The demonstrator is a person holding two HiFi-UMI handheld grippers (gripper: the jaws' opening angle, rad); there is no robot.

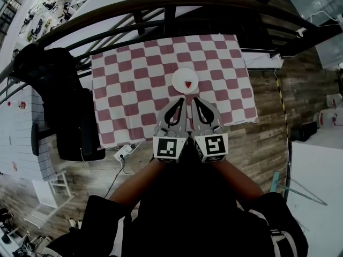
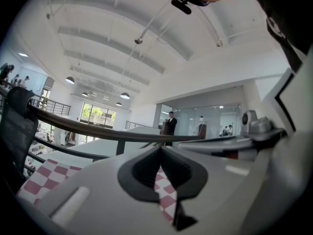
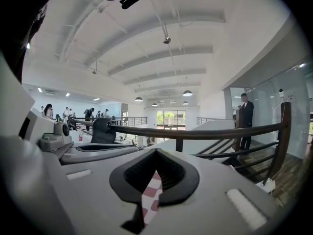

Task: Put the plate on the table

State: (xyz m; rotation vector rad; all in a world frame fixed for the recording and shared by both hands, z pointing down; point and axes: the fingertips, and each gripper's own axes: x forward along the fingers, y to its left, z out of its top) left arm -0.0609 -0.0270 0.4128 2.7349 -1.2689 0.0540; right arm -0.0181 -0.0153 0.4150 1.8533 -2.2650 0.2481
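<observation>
Plate [image 1: 185,79]: white, round, lying flat on the table [image 1: 123,90] on a red/white check cloth. It sits approx mid-width and somewhat nearer the table's near edge than its far edge. There's a small red item [image 1: 188,84] on the plate just off centre; can't tell what it is.

Left gripper [image 1: 181,101] + right gripper [image 1: 196,101] are side by side over the table's near half. Their bodies are touching or v. close, and both point across the table toward the plate. The tips stop just short of the plate's near rim. Head view shows a thin strip of cloth btwn tips and rim, so no contact.

Left gripper view: jaws clenched tip to tip, nothing gripped. Only check cloth shows thru the opening behind the tips.

Right gripper view: same, jaws closed on themselves and empty, cloth visible thru the gap.

Around the table:
- Black chair [image 1: 72,116] at the table's left side.
- Dark curved railing [image 1: 161,7] running past the table's far edge.
- White power strip [image 1: 124,152] on the wood floor [image 1: 268,143], just off the table's near-left corner.
- Person in dark suit [image 3: 246,115] standing beyond the railing, far side of the table, seen in both gripper views.
</observation>
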